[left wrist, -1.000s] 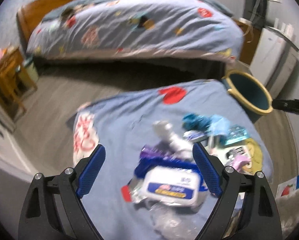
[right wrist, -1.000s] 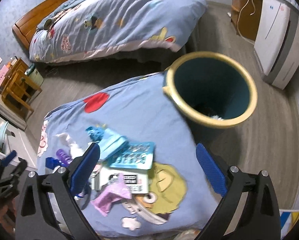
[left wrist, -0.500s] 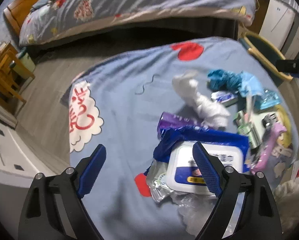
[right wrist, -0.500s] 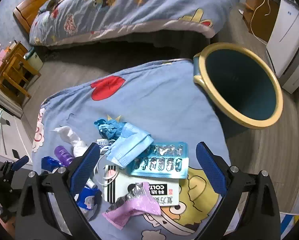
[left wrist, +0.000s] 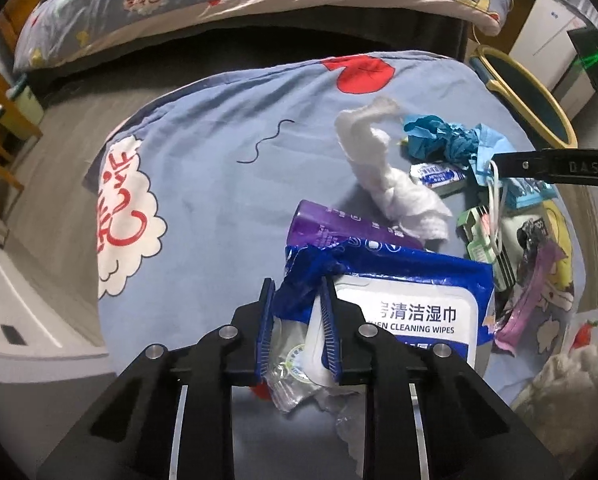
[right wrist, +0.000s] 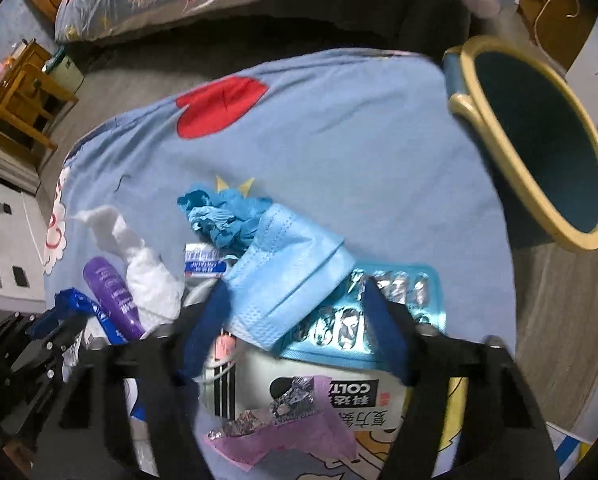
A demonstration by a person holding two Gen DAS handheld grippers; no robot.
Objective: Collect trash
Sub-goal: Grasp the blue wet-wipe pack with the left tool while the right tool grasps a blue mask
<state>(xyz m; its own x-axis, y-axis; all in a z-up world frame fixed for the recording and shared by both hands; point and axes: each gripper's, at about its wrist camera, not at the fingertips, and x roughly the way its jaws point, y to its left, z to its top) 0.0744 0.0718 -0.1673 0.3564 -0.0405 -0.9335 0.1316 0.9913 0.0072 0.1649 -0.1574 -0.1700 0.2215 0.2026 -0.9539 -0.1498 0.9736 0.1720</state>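
1. Pinching the crumpled left corner of the blue wet-wipes pack [left wrist: 411, 300], the left gripper [left wrist: 297, 300] has just closed to a narrow gap; both blue pads press the wrapper between them.
2. Beyond the left gripper's tips lies a purple tube [left wrist: 339, 226]; further out and slightly right, a twisted white tissue [left wrist: 383, 176].
3. Right gripper [right wrist: 295, 304]: jaws have just been closing and stand about half apart, blurred. A light blue face mask [right wrist: 295, 272] lies between the pads, with the silver-and-teal blister pack [right wrist: 379, 312] under the right pad. Whether the pads press on either cannot be told.
4. Ahead of the right gripper's tips: a crumpled teal glove [right wrist: 219, 216]. Below the mask, nearer the camera, a white box with black print [right wrist: 323, 396] and a pink foil wrapper [right wrist: 291, 428] on it.
5. All trash rests on a blue cartoon-print sheet [right wrist: 339, 140].
6. Teal bin with yellow rim [right wrist: 547, 140] stands beyond and right of the right gripper, at the sheet's edge, well apart from the pile.
7. In the right wrist view, the left gripper shows at far left, beside the tube.
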